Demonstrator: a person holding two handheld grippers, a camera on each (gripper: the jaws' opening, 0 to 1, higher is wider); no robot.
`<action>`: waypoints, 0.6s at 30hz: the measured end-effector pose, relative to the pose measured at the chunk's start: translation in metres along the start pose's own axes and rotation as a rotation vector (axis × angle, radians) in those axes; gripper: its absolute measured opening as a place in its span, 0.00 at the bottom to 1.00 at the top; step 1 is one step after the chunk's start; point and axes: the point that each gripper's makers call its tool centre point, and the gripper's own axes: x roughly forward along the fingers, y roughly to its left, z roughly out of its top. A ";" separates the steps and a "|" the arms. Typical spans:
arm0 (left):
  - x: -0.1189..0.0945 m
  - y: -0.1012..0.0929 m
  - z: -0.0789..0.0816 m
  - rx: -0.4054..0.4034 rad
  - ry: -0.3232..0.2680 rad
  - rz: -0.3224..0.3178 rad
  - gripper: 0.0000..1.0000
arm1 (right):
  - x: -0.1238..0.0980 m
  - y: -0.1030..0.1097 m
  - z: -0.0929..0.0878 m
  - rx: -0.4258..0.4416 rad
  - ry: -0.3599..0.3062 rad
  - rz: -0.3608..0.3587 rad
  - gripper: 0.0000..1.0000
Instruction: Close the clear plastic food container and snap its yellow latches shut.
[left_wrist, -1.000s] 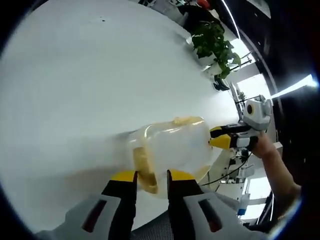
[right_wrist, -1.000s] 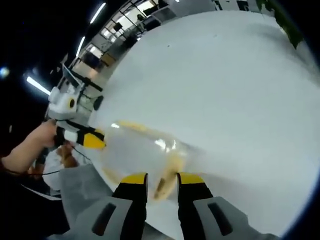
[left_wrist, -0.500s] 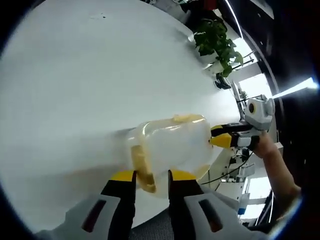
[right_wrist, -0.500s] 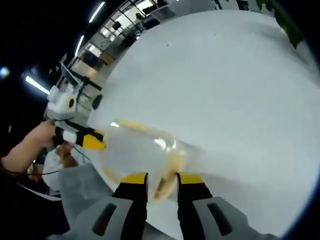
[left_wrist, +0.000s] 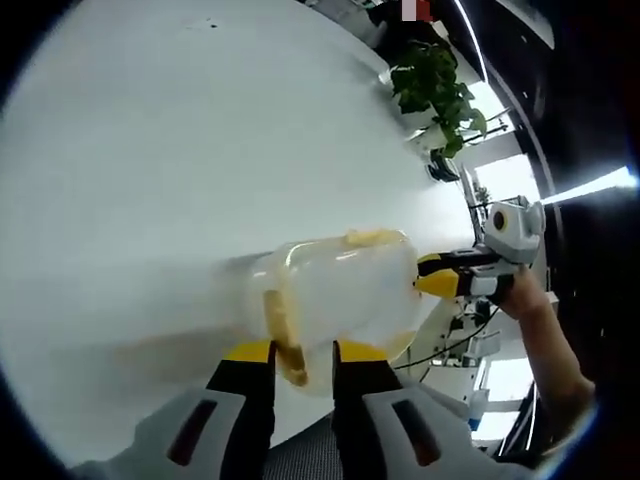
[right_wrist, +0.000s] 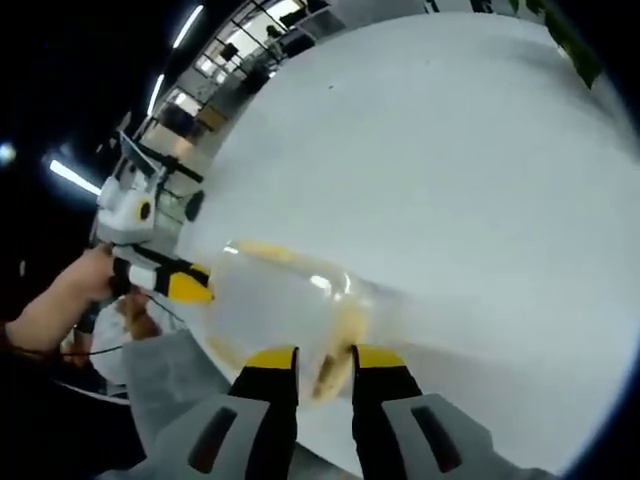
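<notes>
Clear container (left_wrist: 345, 295) on white table (left_wrist: 150, 150), ends toward each gripper

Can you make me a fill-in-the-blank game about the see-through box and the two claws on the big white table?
1. The clear container sits on a ___ table.
2. The tips of the left claw are ___ in colour.
3. Beyond the table's far edge stands a green ___.
4. The right claw meets the container on the side ___ the left claw.

Missing words: white; yellow; plant; opposite
</notes>
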 end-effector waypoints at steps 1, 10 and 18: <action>0.000 -0.001 -0.001 -0.001 0.002 0.005 0.19 | 0.000 0.000 0.000 0.020 0.001 0.004 0.17; 0.000 0.000 -0.003 -0.011 -0.004 0.001 0.19 | 0.003 0.001 -0.005 0.071 -0.036 0.041 0.17; 0.000 0.000 -0.004 -0.008 -0.009 -0.005 0.21 | 0.001 0.002 -0.001 0.062 -0.023 0.031 0.18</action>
